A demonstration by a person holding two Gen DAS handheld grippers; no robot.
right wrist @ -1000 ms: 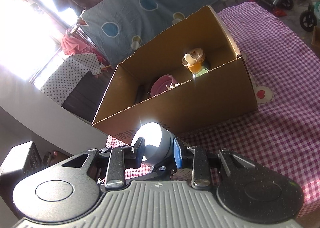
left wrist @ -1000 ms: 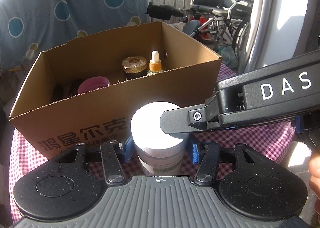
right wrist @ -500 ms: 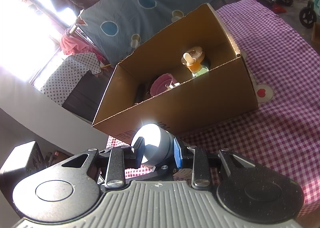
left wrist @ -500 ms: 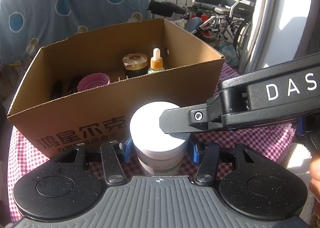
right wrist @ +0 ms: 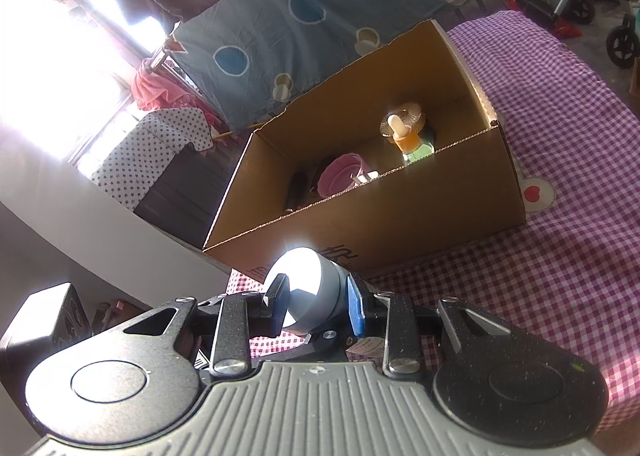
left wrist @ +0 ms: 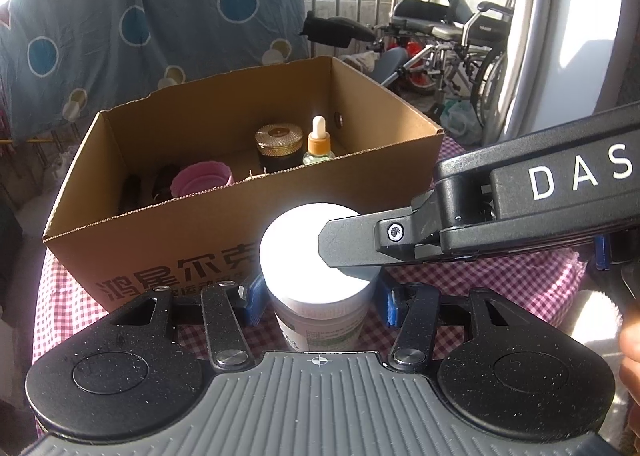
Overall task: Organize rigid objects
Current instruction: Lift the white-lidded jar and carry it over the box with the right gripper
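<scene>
We had the jar [left wrist: 320,280] upright on the checked surface [right wrist: 540,276], just before the box [left wrist: 200,248]. Our right gripper [right wrist: 314,300] pinched its lid crosswise; our left gripper [left wrist: 320,298] straddled its body, jaws spread, apparently not touching. The box lay straight ahead.

Both grippers meet at one spot: the left gripper [left wrist: 322,296] has its blue-padded fingers [left wrist: 253,298] spread apart, while the right gripper [right wrist: 314,306] reaches in from three o'clock, its fingers [right wrist: 355,310] pinched close together
</scene>
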